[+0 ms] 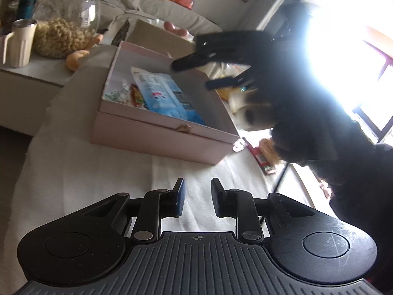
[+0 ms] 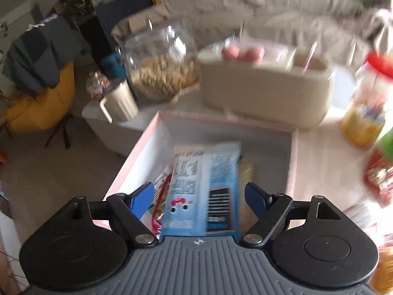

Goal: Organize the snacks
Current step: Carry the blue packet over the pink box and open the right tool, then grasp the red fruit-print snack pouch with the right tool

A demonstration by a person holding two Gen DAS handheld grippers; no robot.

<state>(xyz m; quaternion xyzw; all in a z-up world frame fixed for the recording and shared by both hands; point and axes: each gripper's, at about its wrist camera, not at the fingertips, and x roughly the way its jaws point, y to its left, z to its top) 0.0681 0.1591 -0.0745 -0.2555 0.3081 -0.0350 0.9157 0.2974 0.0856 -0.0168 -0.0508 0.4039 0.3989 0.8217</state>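
Left wrist view: we see a bare stretch of white cloth (image 1: 81, 162) straight ahead of the left gripper (image 1: 197, 198), running up to the near wall of the pink box (image 1: 157, 135). The box stands ahead and slightly left, open at the top; its near rim is the first edge in the way. To the right, the cloth-covered table falls off at a curved edge, and a dark sleeve (image 1: 356, 184) crowds that side. The right gripper (image 1: 194, 73) hangs above the far right corner of the box, blurred and dark against a bright window. Beyond the box to the left sit a glass jar (image 1: 66, 22) of pale snacks and a cream mug (image 1: 19, 41) on a lower surface.

Inside the box a blue snack packet (image 1: 164, 95) lies flat, with smaller wrappers (image 1: 125, 93) just beside it on its left.

The left gripper's jaws stand a narrow way apart with only cloth showing between them; it holds nothing and touches nothing.

In the right wrist view the right gripper (image 2: 200, 196) is spread wide directly over the blue snack packet (image 2: 203, 186), pads clear of it on both sides, gripping nothing. The pink box (image 2: 293, 157) walls lie left, right and ahead, with empty floor to the right of the packet.
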